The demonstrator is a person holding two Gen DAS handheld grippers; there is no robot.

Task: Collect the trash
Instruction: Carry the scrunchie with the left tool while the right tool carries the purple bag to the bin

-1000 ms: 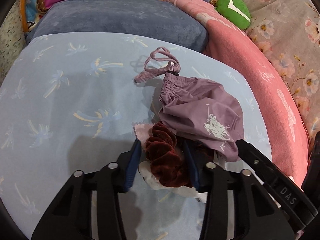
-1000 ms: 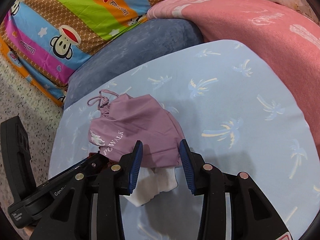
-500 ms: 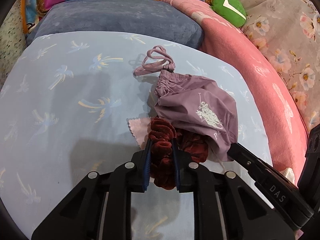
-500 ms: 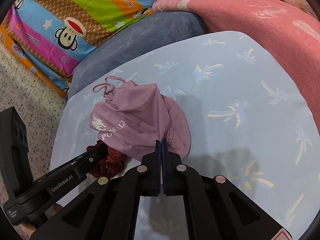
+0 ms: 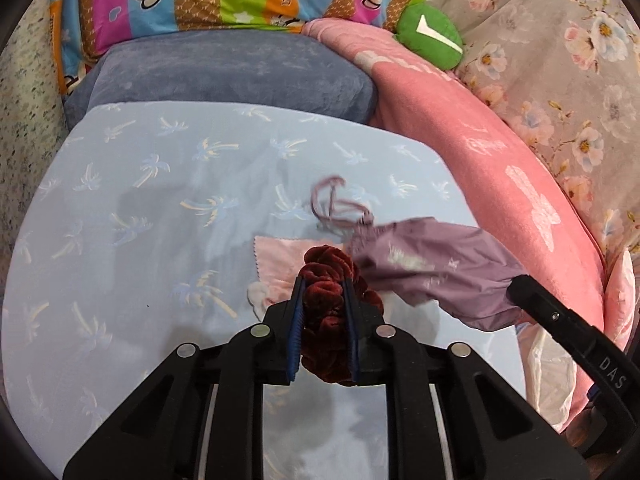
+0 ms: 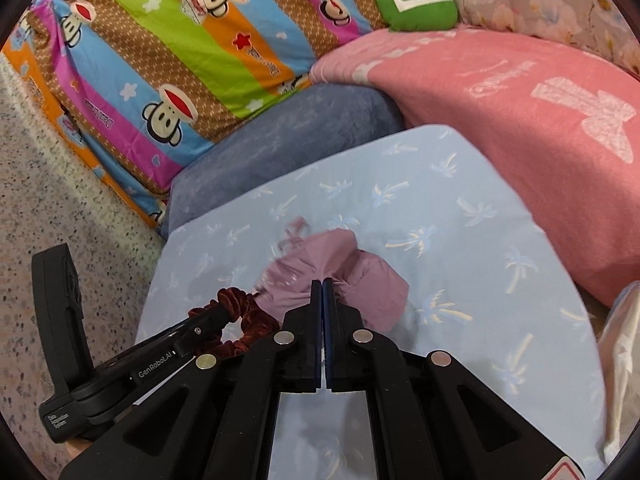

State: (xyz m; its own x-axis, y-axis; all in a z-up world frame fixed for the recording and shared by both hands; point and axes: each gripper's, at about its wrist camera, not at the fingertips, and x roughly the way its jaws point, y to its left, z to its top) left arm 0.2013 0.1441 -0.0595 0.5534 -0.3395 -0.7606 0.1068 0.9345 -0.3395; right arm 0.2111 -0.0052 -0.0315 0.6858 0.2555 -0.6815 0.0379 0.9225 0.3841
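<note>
A dark red velvet scrunchie (image 5: 326, 300) is pinched between the blue pads of my left gripper (image 5: 324, 280), lifted off the light blue palm-print sheet (image 5: 140, 240). My right gripper (image 6: 322, 284) is shut on the edge of a mauve drawstring pouch (image 6: 340, 264), which hangs raised above the sheet. In the left wrist view the pouch (image 5: 436, 272) stretches to the right gripper's black finger (image 5: 532, 300), its cord (image 5: 336, 204) dangling. In the right wrist view the scrunchie (image 6: 240, 312) rings the left gripper's finger. A pink cloth (image 5: 276, 258) lies flat beneath, with white tissue (image 5: 258, 294) beside it.
A grey-blue cushion (image 5: 224, 72) lies behind the sheet, a striped monkey-print pillow (image 6: 180, 40) behind that. A pink blanket (image 6: 520, 108) borders the right side, with a green plush (image 6: 416, 4) and floral fabric (image 5: 560, 60) beyond. A translucent plastic bag (image 5: 548, 364) sits at the right edge. Speckled floor (image 6: 48, 200) at left.
Both grippers closed, the left on the scrunchie and the right on the pouch, then rose and pulled back. The pink cloth and tissue beneath are now uncovered.
</note>
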